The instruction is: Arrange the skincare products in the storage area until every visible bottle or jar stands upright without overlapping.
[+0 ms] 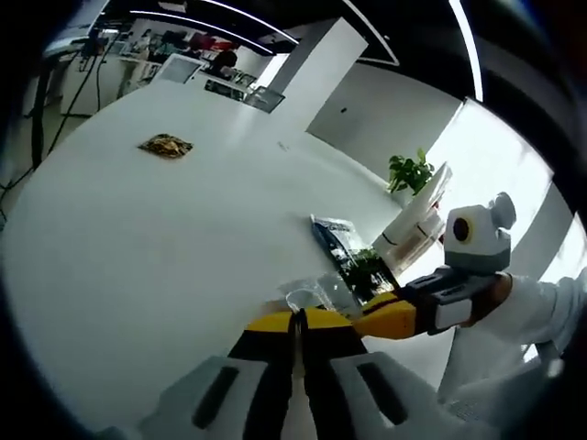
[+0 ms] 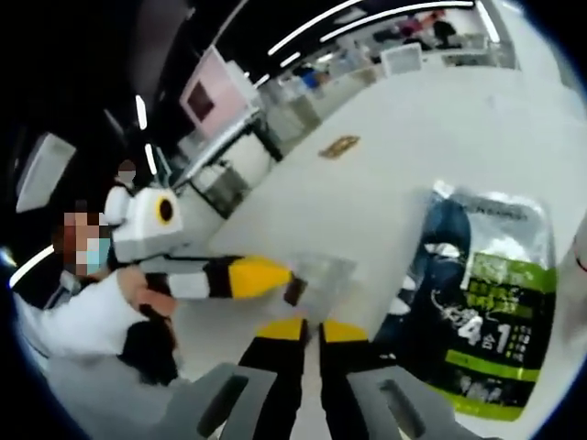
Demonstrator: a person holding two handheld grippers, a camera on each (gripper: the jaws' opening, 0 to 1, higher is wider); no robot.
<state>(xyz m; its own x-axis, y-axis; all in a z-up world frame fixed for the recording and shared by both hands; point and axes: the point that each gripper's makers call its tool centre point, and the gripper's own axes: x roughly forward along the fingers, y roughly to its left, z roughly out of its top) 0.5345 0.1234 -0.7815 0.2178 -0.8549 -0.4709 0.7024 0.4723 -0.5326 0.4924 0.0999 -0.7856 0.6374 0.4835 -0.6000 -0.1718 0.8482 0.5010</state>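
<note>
A small clear plastic container (image 1: 315,295) lies on the white table (image 1: 147,238), just beyond my left gripper (image 1: 295,319), whose yellow-tipped jaws are shut together. In the right gripper view the same clear container (image 2: 323,273) sits right ahead of my right gripper (image 2: 317,328), also shut with nothing between its jaws. The left gripper (image 2: 293,290) comes in from the left there, its dark tip touching the container's edge. A dark pouch with green print (image 2: 477,321) lies flat to the right. In the left gripper view the pouch (image 1: 353,261) lies behind the container, and the right gripper (image 1: 367,323) reaches in from the right.
A white box-like pack (image 1: 415,229) stands behind the pouch, with a potted plant (image 1: 410,171) farther back. A small brown item (image 1: 165,145) lies alone far across the table. A person's white sleeve (image 1: 541,307) is at the right. Desks and screens stand beyond the table.
</note>
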